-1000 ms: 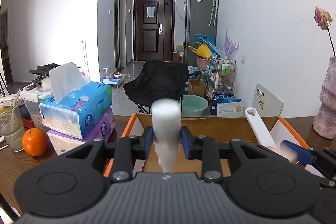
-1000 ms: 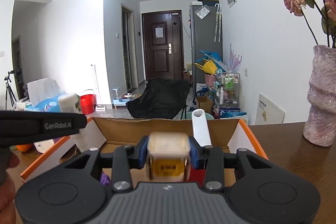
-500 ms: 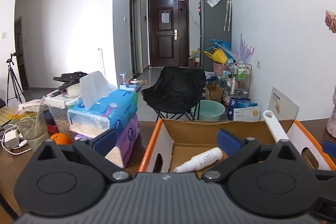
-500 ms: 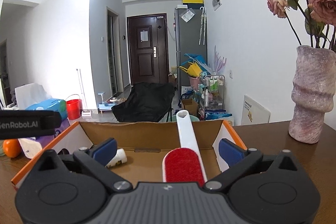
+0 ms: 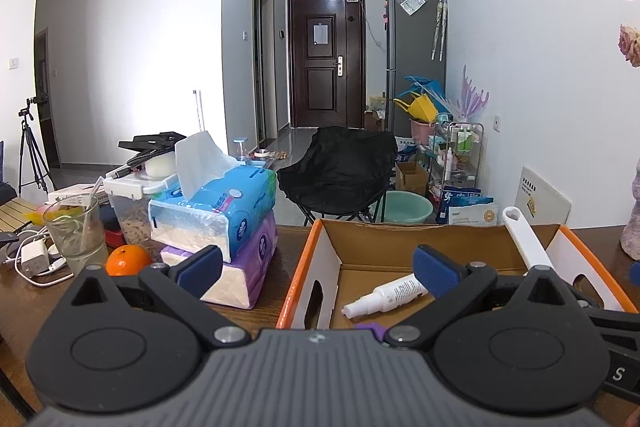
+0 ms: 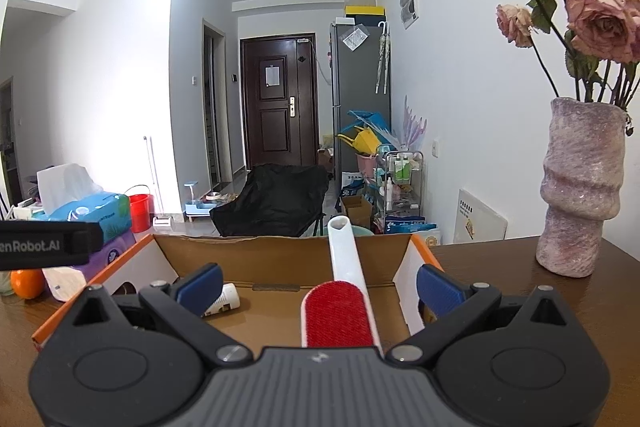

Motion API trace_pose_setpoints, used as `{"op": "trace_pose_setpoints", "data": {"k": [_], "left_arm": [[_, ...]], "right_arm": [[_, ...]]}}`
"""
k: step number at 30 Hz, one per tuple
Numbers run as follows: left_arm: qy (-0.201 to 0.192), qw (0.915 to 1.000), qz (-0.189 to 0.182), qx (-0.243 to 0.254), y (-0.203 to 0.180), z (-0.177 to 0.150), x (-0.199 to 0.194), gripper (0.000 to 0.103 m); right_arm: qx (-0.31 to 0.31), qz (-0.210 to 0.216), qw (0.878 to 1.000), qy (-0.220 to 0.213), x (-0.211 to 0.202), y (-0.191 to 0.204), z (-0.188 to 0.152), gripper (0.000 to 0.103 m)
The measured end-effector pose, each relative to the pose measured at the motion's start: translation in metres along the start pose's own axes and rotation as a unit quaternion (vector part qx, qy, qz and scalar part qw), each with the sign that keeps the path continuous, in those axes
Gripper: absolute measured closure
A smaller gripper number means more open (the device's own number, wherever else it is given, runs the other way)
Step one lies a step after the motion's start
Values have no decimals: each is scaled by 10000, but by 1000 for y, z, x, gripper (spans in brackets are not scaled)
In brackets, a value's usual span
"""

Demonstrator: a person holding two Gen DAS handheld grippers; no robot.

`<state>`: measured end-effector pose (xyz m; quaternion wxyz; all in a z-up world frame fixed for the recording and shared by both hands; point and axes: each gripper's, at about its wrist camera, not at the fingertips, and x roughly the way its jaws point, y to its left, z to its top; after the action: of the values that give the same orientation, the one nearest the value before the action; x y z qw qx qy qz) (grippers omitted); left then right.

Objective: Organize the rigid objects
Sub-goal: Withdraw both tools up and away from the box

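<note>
Both grippers are level and point across the table toward the box, an open cardboard carton with orange-edged flaps. The left gripper sits at the box's left front corner, its jaws spread wide and holding nothing: one blue pad is in front of the tissue packs left of the box, the other over the box's interior. Inside the box, near that pad, a white spray bottle lies on its side with its nozzle toward the near left. The right gripper is centred on the box's near edge, its jaws also wide apart and empty. Between them, in the box, lies a lint brush, red face up, its white handle leaning up against the far wall. An orange sits left of the tissue packs, and a vase with dried roses stands right of the box.
</note>
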<state>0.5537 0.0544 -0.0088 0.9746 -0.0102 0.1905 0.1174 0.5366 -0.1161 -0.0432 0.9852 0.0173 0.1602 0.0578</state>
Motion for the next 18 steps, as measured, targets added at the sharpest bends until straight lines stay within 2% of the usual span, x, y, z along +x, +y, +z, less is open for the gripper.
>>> {"op": "trace_pose_setpoints", "data": {"k": [18], "left_arm": [[144, 9999, 51, -68, 16, -20, -40, 0]], "right_arm": [[66, -135, 9999, -62, -53, -17, -10, 0]]}}
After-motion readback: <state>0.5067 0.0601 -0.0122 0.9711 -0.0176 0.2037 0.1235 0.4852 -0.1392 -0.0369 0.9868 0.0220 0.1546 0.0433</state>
